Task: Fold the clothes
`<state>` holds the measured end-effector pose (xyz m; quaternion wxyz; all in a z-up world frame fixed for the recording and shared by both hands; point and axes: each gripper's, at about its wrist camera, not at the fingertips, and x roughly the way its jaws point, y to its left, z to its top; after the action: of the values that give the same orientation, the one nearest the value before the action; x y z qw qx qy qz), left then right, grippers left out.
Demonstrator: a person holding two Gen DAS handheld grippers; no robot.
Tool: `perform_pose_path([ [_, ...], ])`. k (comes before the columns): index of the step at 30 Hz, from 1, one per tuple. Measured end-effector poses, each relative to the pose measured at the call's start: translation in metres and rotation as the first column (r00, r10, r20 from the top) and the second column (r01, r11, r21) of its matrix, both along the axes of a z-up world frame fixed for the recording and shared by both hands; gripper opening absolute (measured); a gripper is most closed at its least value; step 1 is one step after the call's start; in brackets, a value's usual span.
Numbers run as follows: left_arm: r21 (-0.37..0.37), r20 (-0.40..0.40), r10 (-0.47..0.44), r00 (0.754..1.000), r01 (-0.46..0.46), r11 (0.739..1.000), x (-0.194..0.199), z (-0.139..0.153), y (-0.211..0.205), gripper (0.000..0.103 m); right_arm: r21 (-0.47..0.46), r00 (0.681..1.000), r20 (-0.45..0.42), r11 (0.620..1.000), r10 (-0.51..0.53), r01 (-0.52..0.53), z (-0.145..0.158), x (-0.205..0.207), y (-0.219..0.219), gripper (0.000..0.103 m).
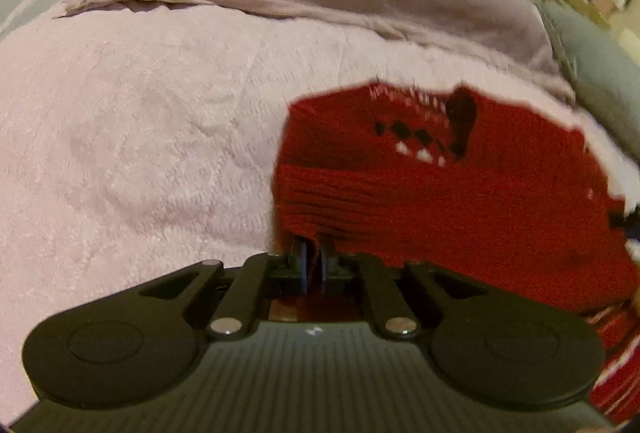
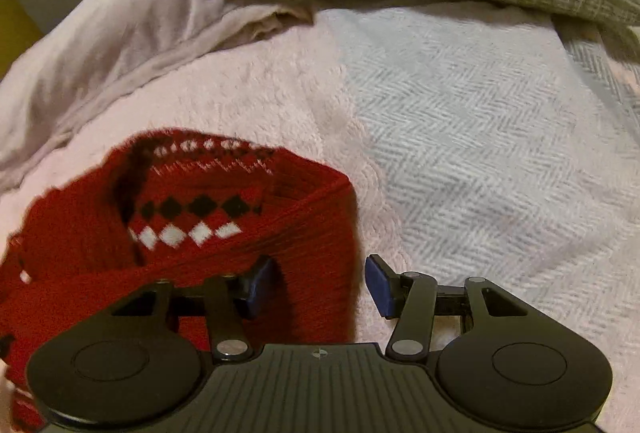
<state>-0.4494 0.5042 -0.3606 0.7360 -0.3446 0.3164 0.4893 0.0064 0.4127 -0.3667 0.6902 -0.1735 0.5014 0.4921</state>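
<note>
The left gripper [image 1: 314, 257] pinched what looked like the red sweater's [image 1: 440, 201] ribbed hem just ahead of it — the right gripper [image 2: 320, 285], spread, straddled its corner and should close squarely before lifting.

- The left gripper [image 1: 315, 253] points steeply downward, its black linkage arms drawn in toward the centre. Its two fingers are pressed almost together, pinching the ribbed edge of the red sweater [image 1: 440, 201] at that garment's lower left corner.
- The right gripper [image 2: 320, 287] also tilts steeply downward. Its jaws stand wide apart, with blue pads [image 2: 382, 285] facing each other across the gap.
- Relative to the red sweater, the right gripper's left finger lies over the knit, while its right finger sits just beyond the garment's right edge. The sweater's folded edge lies between the fingers, with neither pad pressing on it.
</note>
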Motion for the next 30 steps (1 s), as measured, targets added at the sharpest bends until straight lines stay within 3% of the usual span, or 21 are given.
perform_pose_path([
  [4,0.077,0.053,0.028,0.998,-0.032,0.997,-0.014,0.039,-0.019,0.005,0.094,0.997,0.051,0.994,0.049,-0.054,0.041,-0.011,-0.040,0.051],
  [6,0.119,0.057,0.005,0.998,-0.012,0.993,-0.010,0.044,-0.027,0.006,0.118,0.991,0.050,0.985,0.124,-0.129,0.046,-0.028,-0.057,0.051],
  [7,0.104,0.033,-0.012,0.999,0.009,0.995,-0.003,0.037,-0.025,0.007,0.104,0.986,0.049,0.981,0.162,-0.166,0.039,-0.036,-0.057,0.051],
  [9,-0.017,-0.025,-0.057,0.998,0.057,0.998,0.013,0.008,-0.014,0.008,0.025,0.978,0.045,0.979,0.201,-0.203,0.015,-0.048,-0.052,0.051],
  [12,-0.038,-0.061,-0.042,0.997,0.040,0.998,0.022,0.002,-0.018,0.010,-0.036,0.990,0.009,0.990,0.138,-0.138,-0.003,-0.044,-0.054,0.051],
  [14,-0.006,-0.014,-0.055,0.998,0.055,0.998,0.018,0.024,-0.040,0.017,0.033,0.992,-0.018,0.991,0.128,-0.128,0.020,-0.047,-0.071,0.051],
  [15,-0.009,-0.035,-0.066,0.997,0.066,0.998,0.018,0.032,-0.052,0.026,0.065,0.989,-0.014,0.988,0.145,-0.143,0.033,-0.051,-0.082,0.051],
  [16,-0.018,-0.068,-0.078,0.995,0.077,0.997,0.019,0.039,-0.066,0.029,0.074,0.984,0.004,0.982,0.176,-0.176,0.045,-0.060,-0.094,0.051],
  [20,-0.153,-0.228,-0.117,0.967,0.083,0.985,0.018,0.047,-0.121,0.029,-0.038,0.970,0.028,0.970,0.241,-0.240,0.062,-0.101,-0.143,0.051],
  [24,-0.254,-0.255,-0.105,0.961,0.038,0.966,0.002,0.044,-0.165,0.032,-0.139,0.977,-0.023,0.967,0.213,-0.214,0.055,-0.137,-0.194,0.051],
  [30,-0.300,-0.315,-0.158,0.936,0.060,0.952,-0.004,0.057,-0.219,0.032,-0.223,0.984,-0.060,0.959,0.169,-0.178,0.064,-0.176,-0.254,0.051],
])
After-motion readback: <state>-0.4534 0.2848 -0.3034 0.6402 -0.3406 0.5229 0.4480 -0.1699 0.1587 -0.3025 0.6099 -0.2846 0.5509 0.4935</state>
